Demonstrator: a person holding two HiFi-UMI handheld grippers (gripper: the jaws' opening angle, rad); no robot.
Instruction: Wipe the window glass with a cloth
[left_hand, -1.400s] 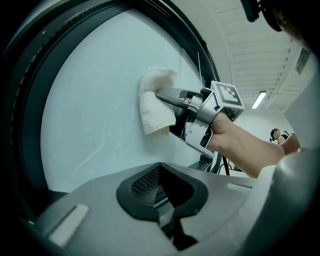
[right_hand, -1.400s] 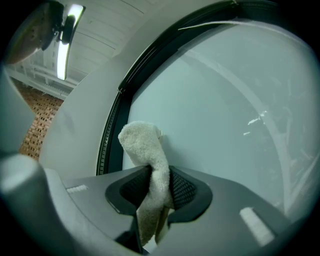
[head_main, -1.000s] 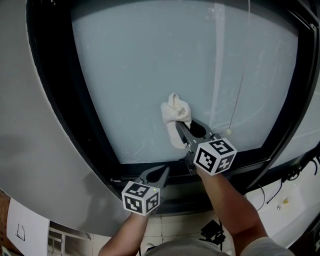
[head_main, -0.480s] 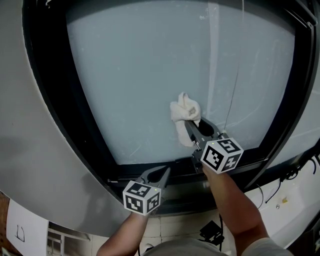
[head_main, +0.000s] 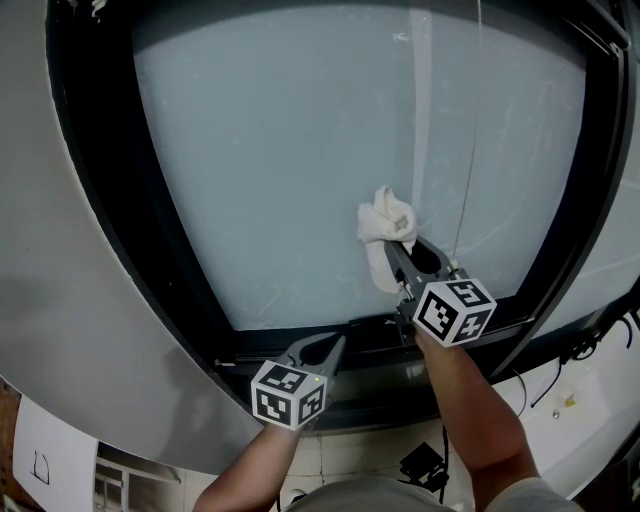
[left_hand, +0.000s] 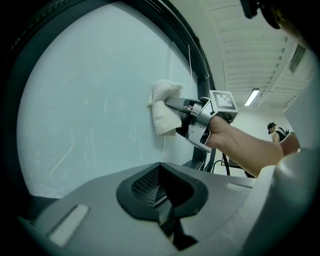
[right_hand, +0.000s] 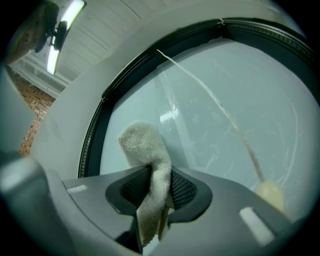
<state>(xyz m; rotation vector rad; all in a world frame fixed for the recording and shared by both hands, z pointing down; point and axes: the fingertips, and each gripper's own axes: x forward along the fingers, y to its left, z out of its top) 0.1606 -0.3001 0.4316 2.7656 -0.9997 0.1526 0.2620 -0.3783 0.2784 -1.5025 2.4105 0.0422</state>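
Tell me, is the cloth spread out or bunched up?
Bunched: the cloth is a wad pinched in the right gripper, against the glass.

Window glass pale, faintly streaked, set in a black frame. One white cloth bunched against the pane, right of centre, in the lower half. A thin cord runs down across the glass just right of the cloth.
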